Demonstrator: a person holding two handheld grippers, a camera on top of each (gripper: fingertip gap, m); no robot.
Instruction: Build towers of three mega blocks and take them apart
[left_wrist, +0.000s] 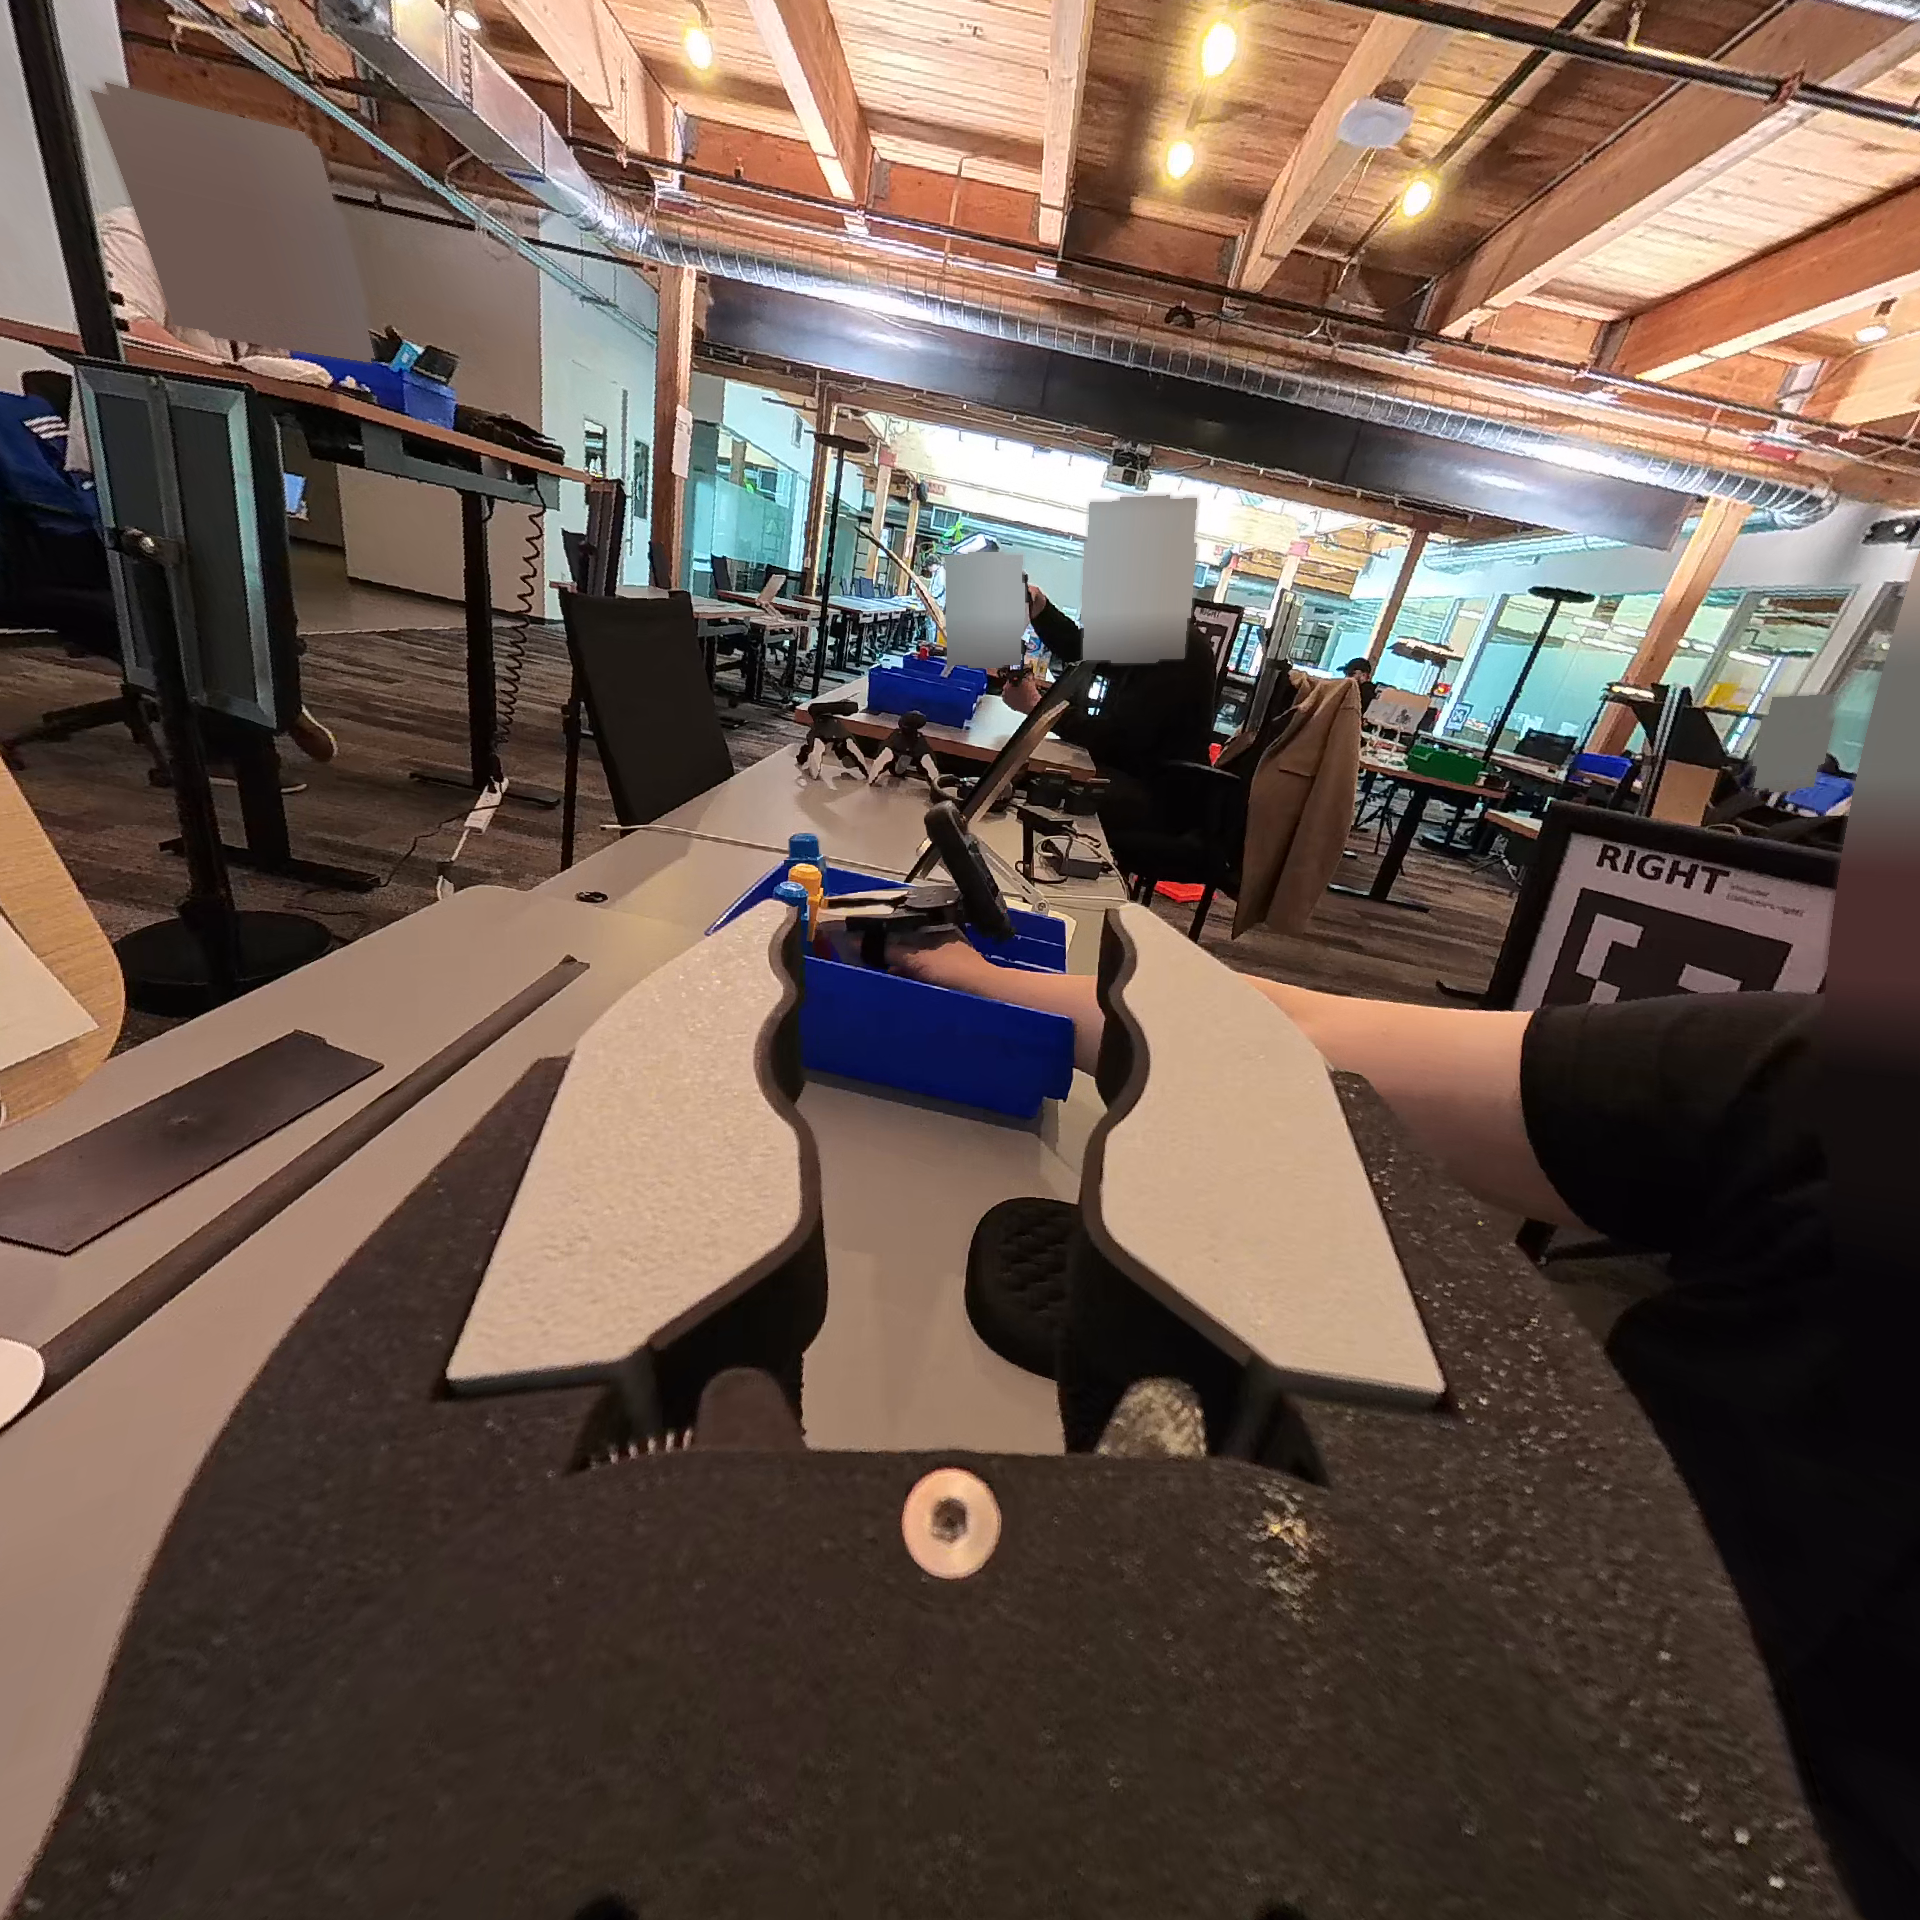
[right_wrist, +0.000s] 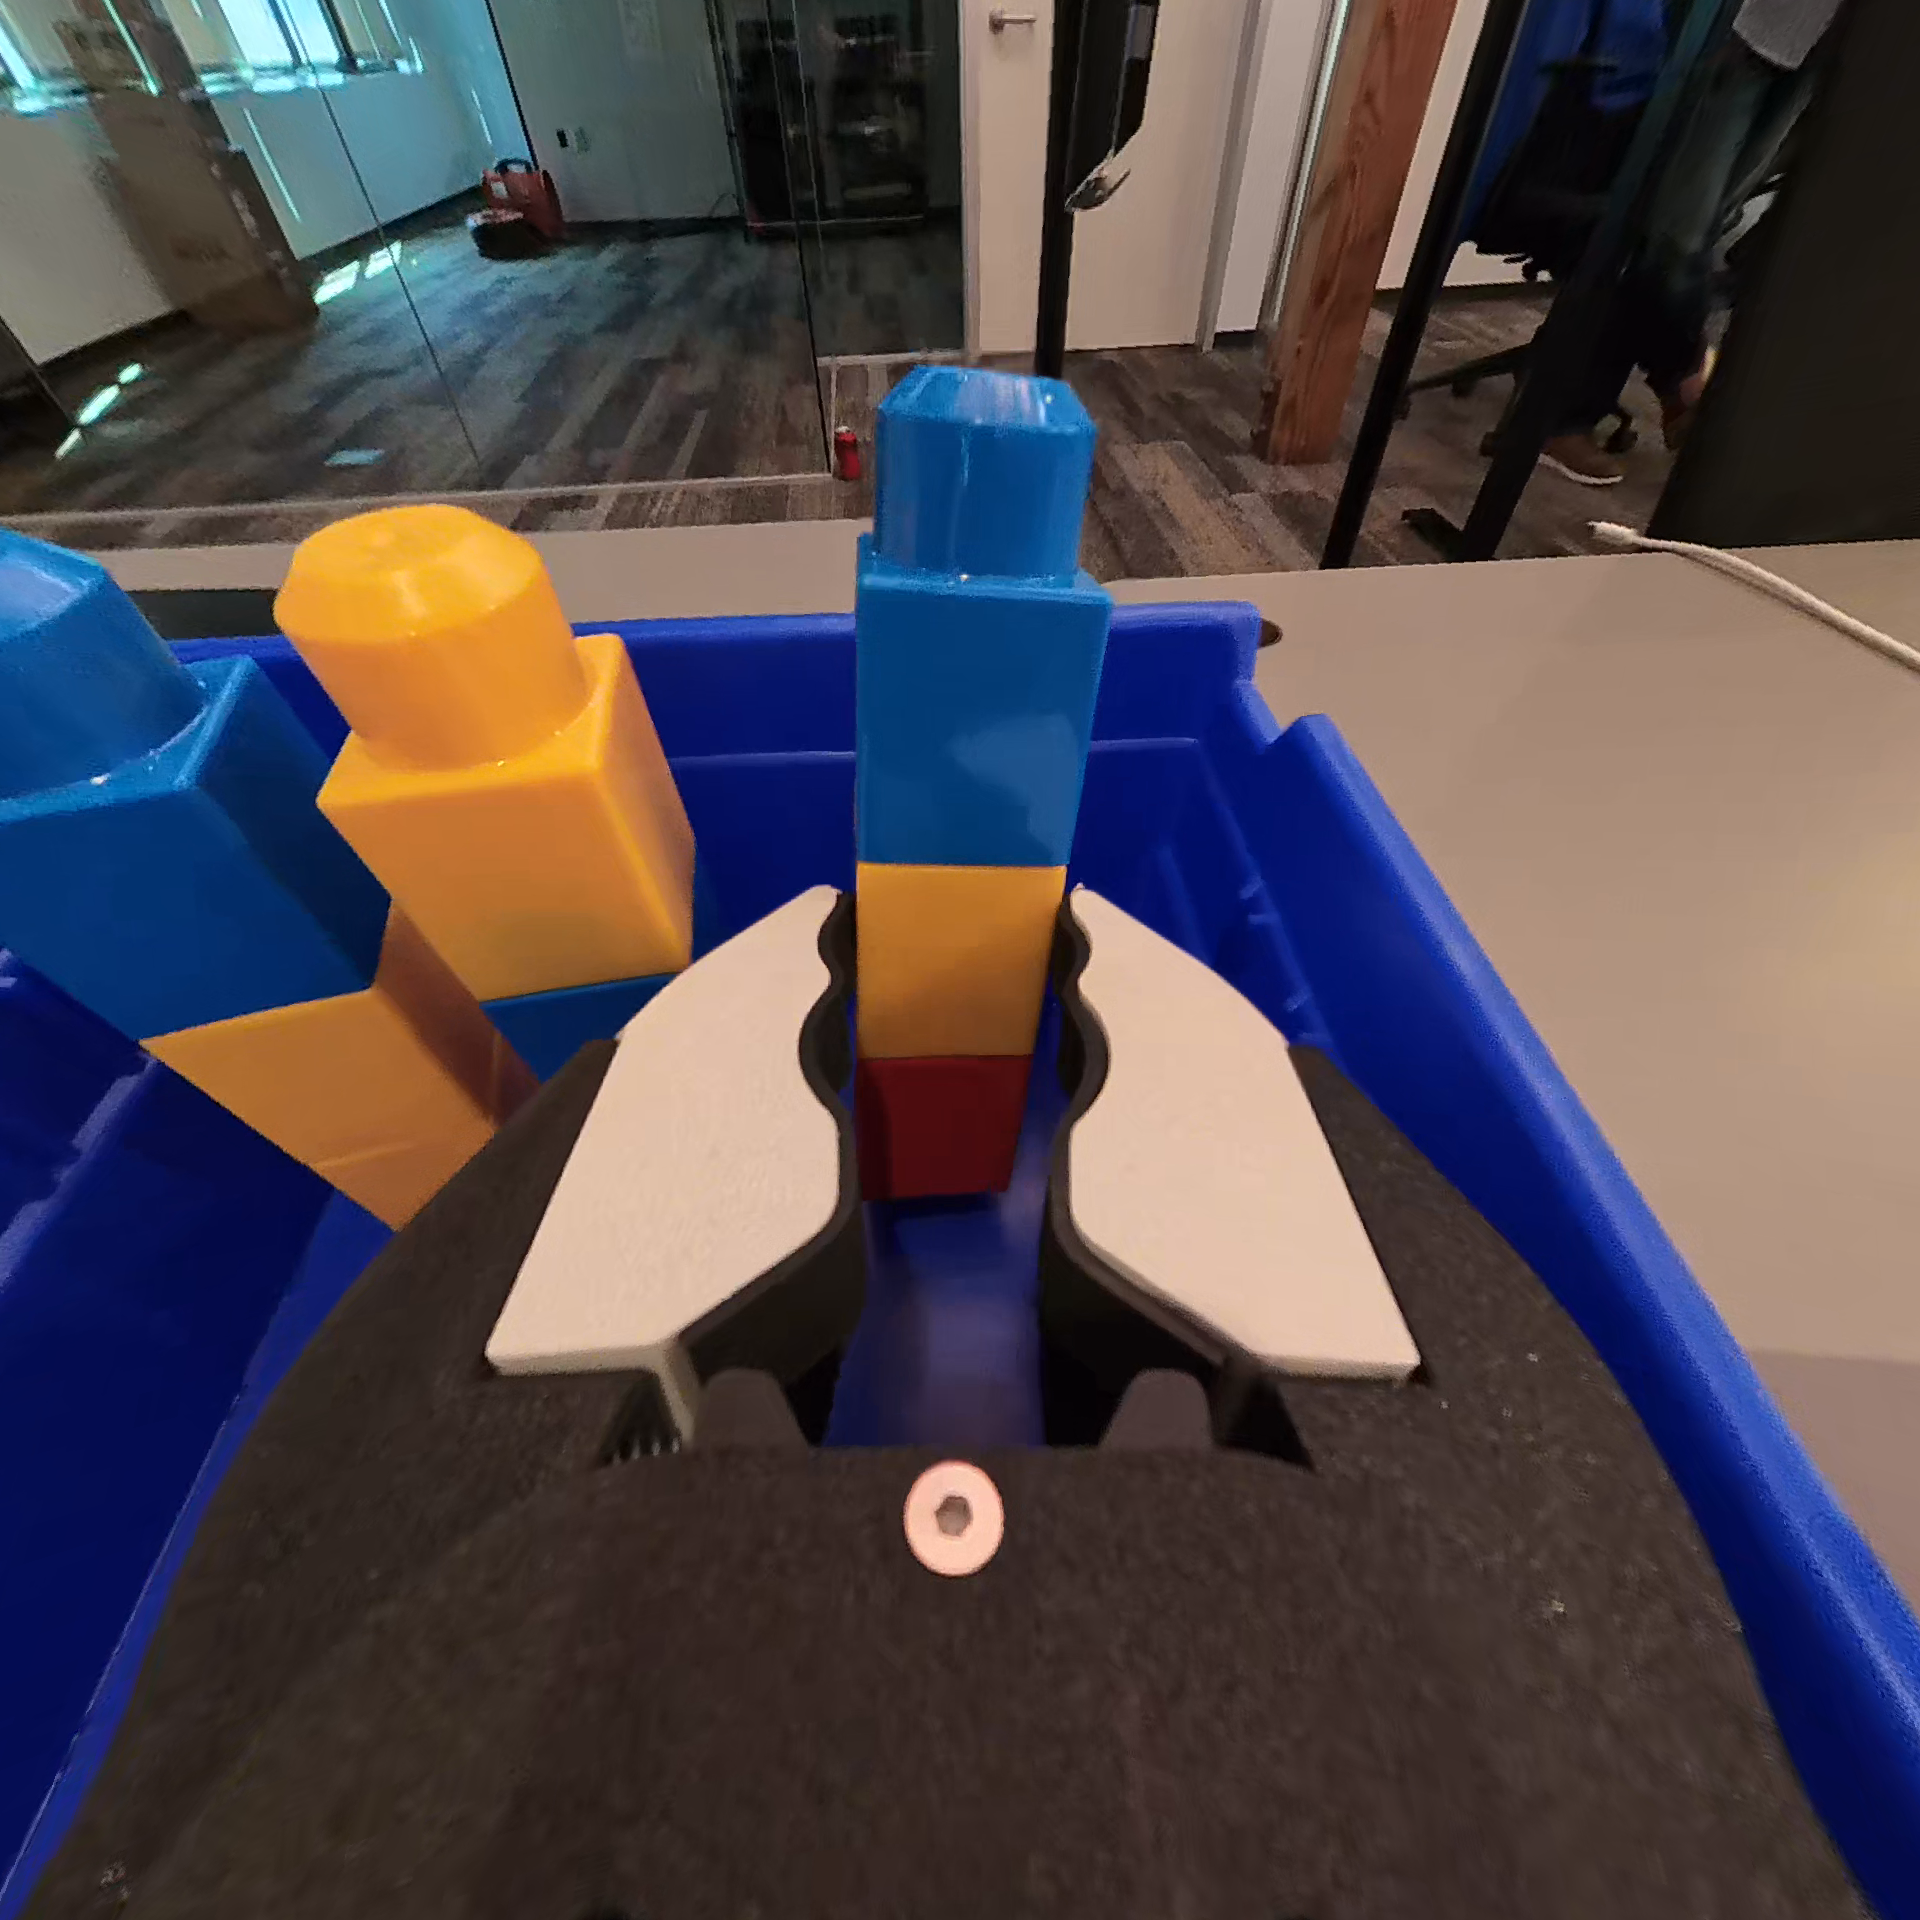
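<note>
In the right wrist view a tower of three mega blocks stands upright inside a blue bin (right_wrist: 1392, 894): a blue block (right_wrist: 977, 727) on top, a yellow block (right_wrist: 956, 987) in the middle and a red block (right_wrist: 940, 1127) at the bottom. My right gripper (right_wrist: 951, 914) is shut on this tower, with its fingertips pressed on both sides of the yellow block. I cannot tell whether the red block touches the bin floor. My left gripper (left_wrist: 951, 966) is open and empty over the grey table, short of the blue bin (left_wrist: 935, 1039). The right gripper (left_wrist: 956, 899) shows inside that bin.
Two more towers stand in the bin's left part: one blue over yellow (right_wrist: 177, 842), one yellow over blue (right_wrist: 499, 821). Their tops show in the left wrist view (left_wrist: 805, 868). A person's forearm (left_wrist: 1351, 1070) reaches across. A black strip (left_wrist: 177, 1132) lies on the table at left.
</note>
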